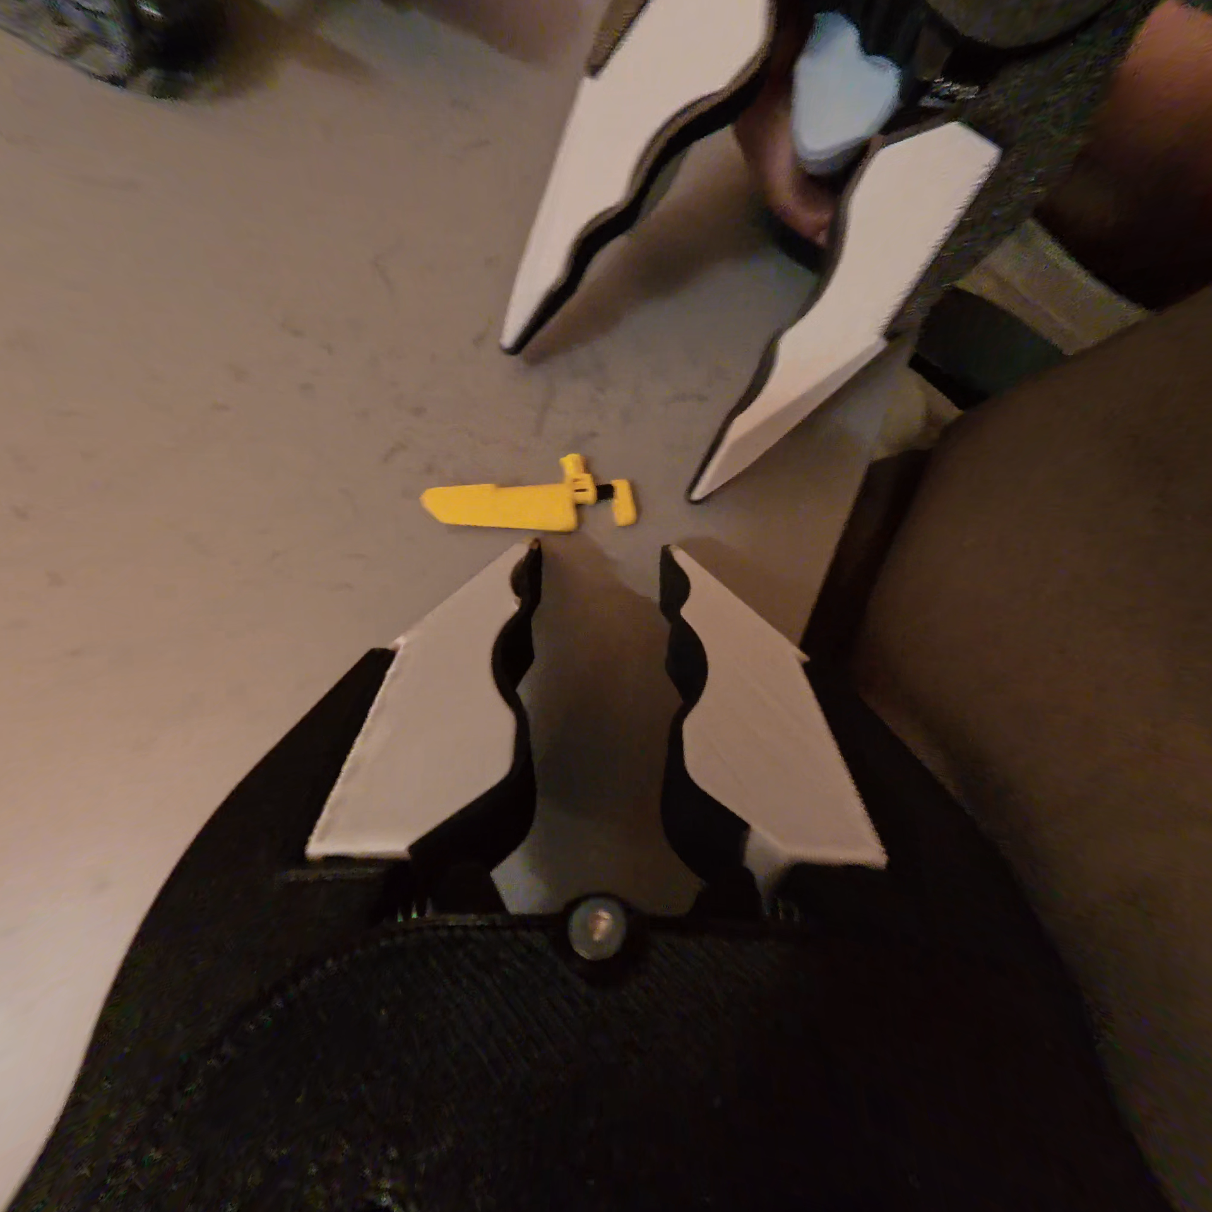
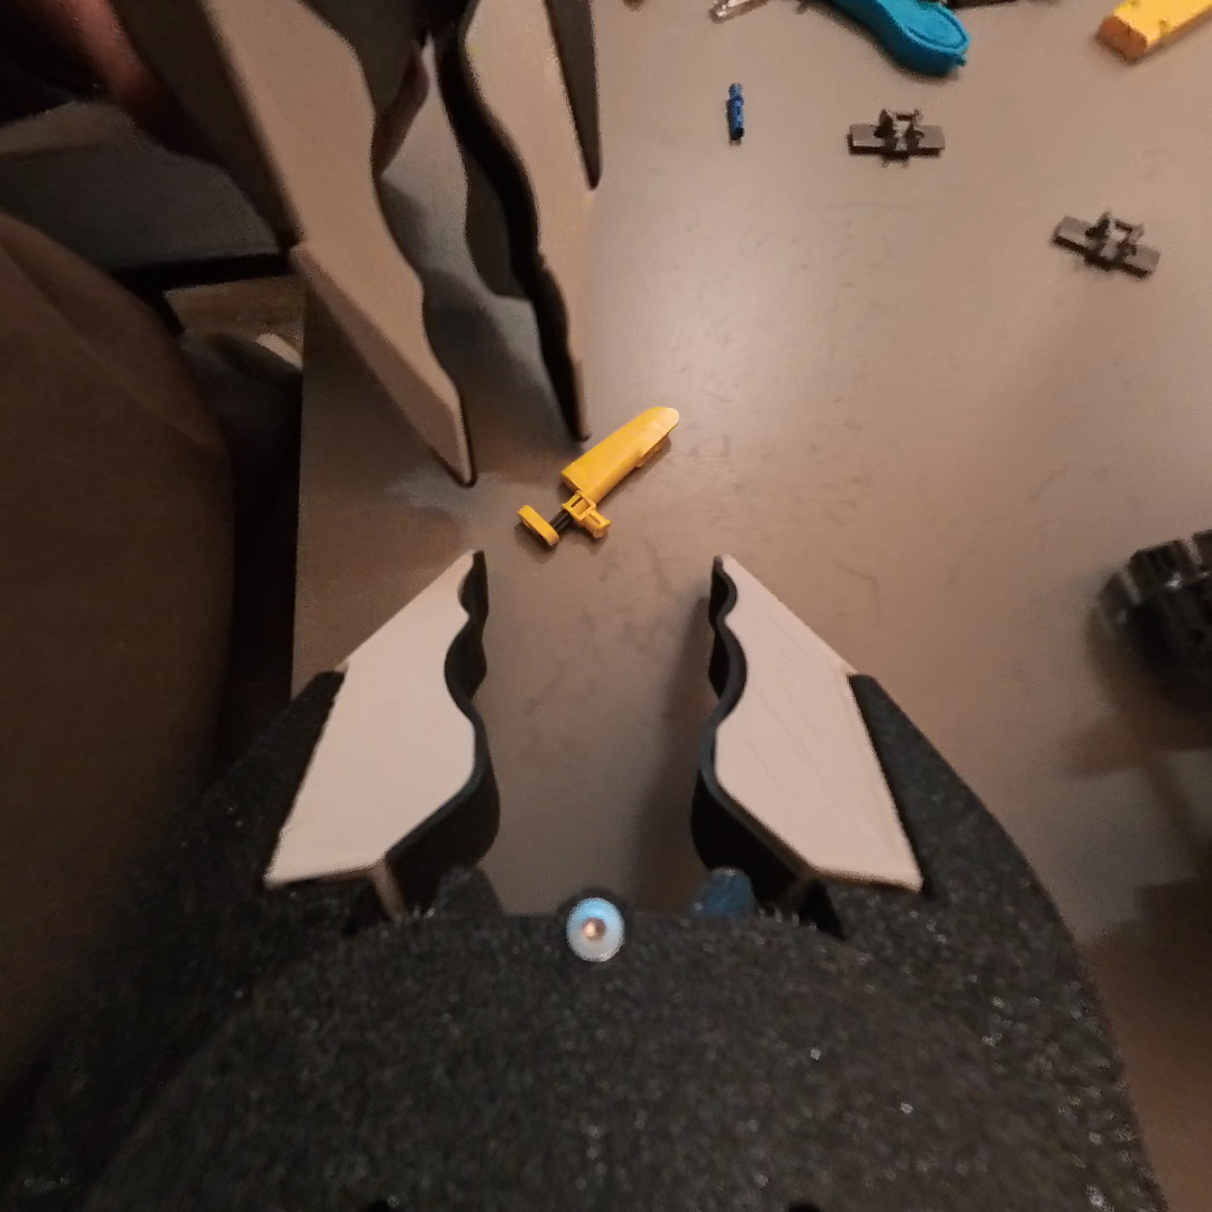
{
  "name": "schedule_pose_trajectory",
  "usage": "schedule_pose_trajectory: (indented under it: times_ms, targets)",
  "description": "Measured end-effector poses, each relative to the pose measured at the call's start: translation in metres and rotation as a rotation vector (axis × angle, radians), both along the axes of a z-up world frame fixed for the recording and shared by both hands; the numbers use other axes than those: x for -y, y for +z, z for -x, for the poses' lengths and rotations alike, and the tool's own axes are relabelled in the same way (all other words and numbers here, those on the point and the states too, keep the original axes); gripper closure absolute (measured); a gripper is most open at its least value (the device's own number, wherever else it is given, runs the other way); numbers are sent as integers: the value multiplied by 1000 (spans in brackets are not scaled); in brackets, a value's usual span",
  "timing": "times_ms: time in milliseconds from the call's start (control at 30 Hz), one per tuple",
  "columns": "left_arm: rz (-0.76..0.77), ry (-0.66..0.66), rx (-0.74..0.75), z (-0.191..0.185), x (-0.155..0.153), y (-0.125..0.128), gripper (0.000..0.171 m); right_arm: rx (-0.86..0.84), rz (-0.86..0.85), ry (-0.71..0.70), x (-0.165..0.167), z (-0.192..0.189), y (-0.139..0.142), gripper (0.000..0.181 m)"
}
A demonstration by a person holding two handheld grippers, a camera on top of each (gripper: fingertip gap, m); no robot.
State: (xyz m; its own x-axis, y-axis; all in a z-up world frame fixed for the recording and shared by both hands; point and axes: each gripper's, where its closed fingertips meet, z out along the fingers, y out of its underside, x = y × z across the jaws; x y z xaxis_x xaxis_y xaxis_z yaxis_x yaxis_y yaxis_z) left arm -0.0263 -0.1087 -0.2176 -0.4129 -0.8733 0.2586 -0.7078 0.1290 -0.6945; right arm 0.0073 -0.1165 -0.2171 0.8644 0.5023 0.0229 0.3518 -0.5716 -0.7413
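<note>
- Presently, left gripper (image 1: 600, 547) stands spread and empty, its tips just short of the small yellow plastic blade-shaped piece with a black pin (image 1: 525, 502).
- Piece lies crosswise to it on the grey tabletop (image 1: 229, 393).
- Right gripper (image 2: 600, 557), likewise spread and empty, sits slightly farther off.

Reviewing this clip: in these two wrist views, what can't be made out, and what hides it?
- Black toothed object, right wrist view: cut off by the right edge.
- Turquoise item and yellow block, right wrist view: cropped by the top edge.
- Two black clips: too small and soft for detail.
- Dark object, left wrist view: blurred and cut off by the corner.
- Yellow piece: whether either open tool touches it is unclear.
</note>
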Motion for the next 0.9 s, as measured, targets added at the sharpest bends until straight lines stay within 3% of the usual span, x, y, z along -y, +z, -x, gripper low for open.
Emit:
schedule_pose_trajectory:
  times_ms: [167,300,533,900]
  targets:
    - [-78,71,61,-8,-10,0,117,-55,29,134,-2,4,1,117]
    - [-155,73,79,-13,-16,-6,94,25,17,211,-8,-2,-2,117]
    - [-203,-79,91,-16,-16,-9,100,48,38,382,-11,8,-7,118]
    - [-200,-132,101,-23,-5,-9,107,24,18,393,-4,19,-6,134]
